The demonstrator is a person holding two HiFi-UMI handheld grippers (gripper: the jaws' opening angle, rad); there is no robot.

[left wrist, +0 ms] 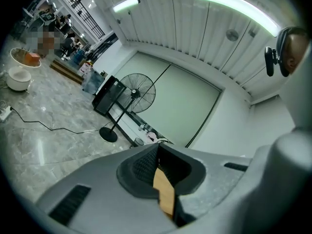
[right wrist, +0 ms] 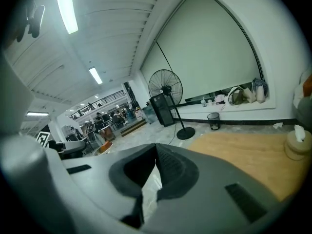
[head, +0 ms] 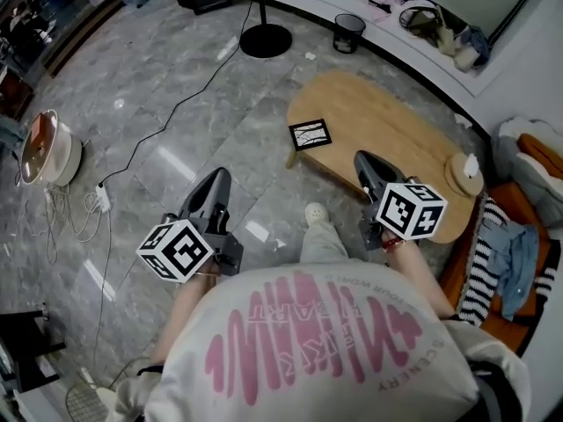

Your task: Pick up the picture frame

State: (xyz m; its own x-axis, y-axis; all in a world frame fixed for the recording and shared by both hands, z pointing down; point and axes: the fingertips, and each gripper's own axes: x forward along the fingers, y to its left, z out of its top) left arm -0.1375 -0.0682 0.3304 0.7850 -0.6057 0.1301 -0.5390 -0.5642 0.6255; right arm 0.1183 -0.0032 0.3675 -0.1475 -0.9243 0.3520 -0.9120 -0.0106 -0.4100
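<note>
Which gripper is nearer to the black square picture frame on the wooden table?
Right. The right gripper hovers over the wooden table, just lower right of the black square picture frame. The left gripper is over the grey floor, farther to its lower left.

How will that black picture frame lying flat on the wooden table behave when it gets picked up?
The picture frame looks thin and square-edged, so it is probably stiff and light. It lies flat on the smooth wooden table near its end, so it may slide when nudged. Whether it has glass cannot be told, so treat it as fragile.
</note>
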